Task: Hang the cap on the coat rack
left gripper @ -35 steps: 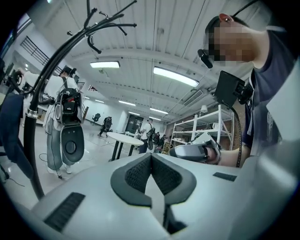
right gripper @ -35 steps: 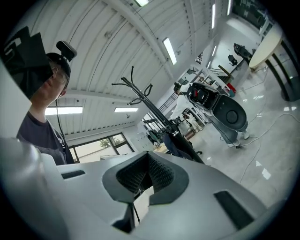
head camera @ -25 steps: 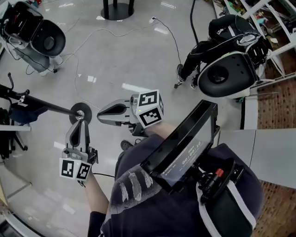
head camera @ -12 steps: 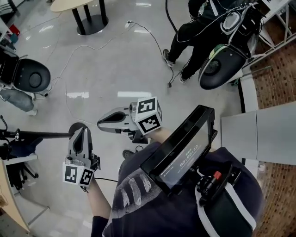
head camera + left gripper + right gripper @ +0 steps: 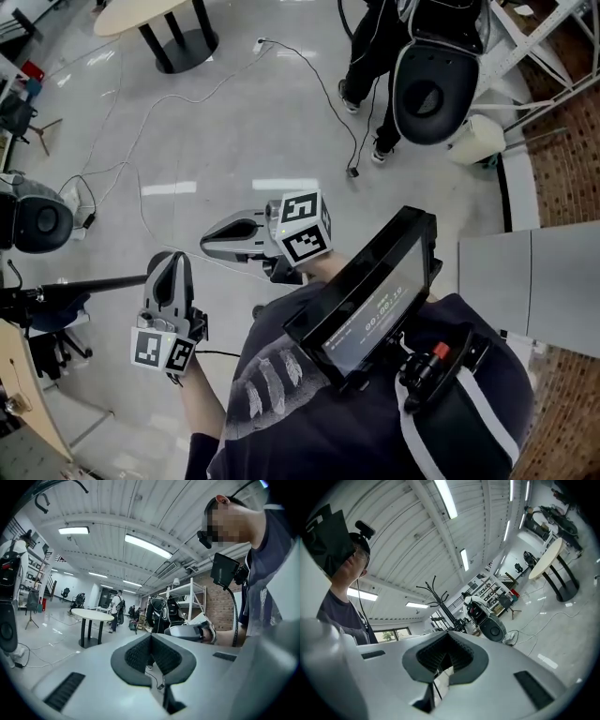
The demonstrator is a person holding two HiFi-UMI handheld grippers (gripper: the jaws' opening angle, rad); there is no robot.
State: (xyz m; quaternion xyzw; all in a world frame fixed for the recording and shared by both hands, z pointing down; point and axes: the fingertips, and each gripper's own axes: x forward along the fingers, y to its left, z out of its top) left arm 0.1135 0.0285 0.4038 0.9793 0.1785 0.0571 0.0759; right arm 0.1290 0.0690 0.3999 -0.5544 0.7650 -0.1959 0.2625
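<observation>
Pointing toward twelve o'clock, the left gripper point(image 5: 170, 270) flanks the nine-o'clock-aimed right gripper point(image 5: 216, 246), both jaws pressed together.

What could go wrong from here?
No cap is in view, and the left gripper and right gripper are both shut on nothing, so there may be nothing to hang. The left gripper's tip looks close to the rack and could knock it. Loose cables on the floor could trip the person.
</observation>
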